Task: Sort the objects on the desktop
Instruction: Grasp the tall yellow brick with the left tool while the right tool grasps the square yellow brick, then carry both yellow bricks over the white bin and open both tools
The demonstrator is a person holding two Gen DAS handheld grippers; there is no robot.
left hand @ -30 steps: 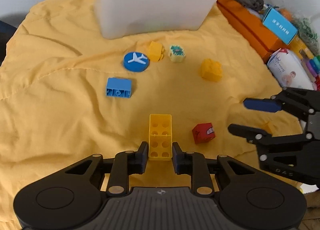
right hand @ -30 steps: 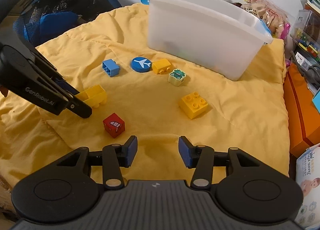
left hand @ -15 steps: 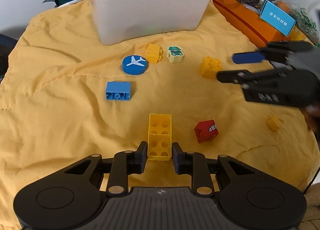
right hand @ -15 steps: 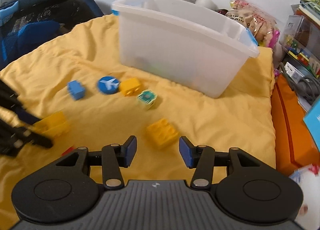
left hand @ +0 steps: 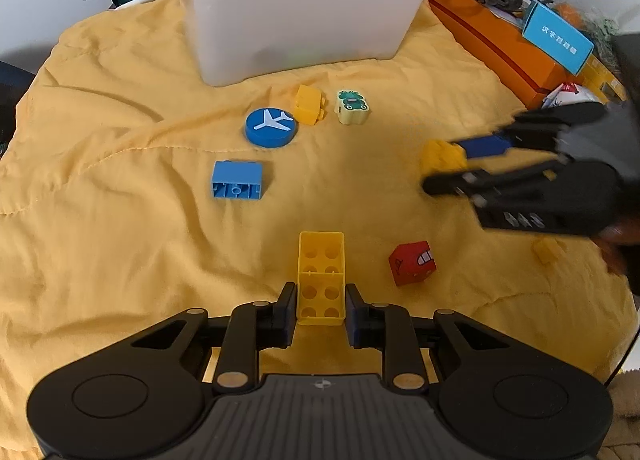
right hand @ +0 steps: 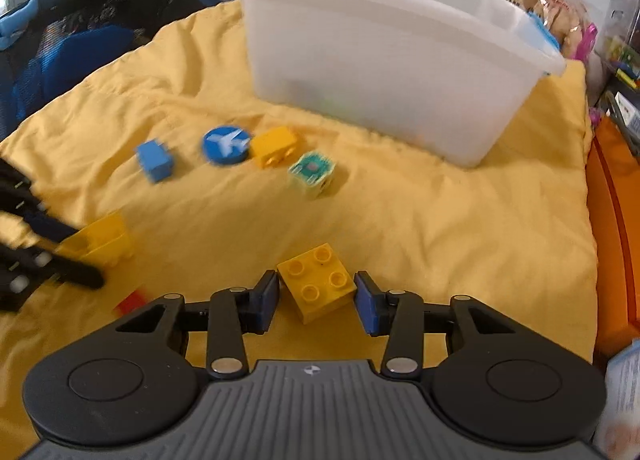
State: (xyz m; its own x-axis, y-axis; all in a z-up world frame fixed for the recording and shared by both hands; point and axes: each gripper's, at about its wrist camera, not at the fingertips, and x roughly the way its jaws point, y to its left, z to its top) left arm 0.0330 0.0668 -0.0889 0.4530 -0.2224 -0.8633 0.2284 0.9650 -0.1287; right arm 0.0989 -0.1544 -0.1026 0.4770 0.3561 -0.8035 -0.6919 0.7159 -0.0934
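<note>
Right claw (right hand: 316, 298) now around yellow brick (right hand: 316, 286)

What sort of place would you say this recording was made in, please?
Probably a home playroom or bedroom: toy bricks such as the blue brick lie on a rumpled yellow blanket beside a white plastic bin, with cluttered boxes around.

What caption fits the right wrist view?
Right gripper jaws closing around a yellow four-stud brick on the yellow cloth, white bin behind.

Four yellow bricks (left hand: 321, 278) (one blue (left hand: 237, 181)), one bin (left hand: 304, 7).
</note>
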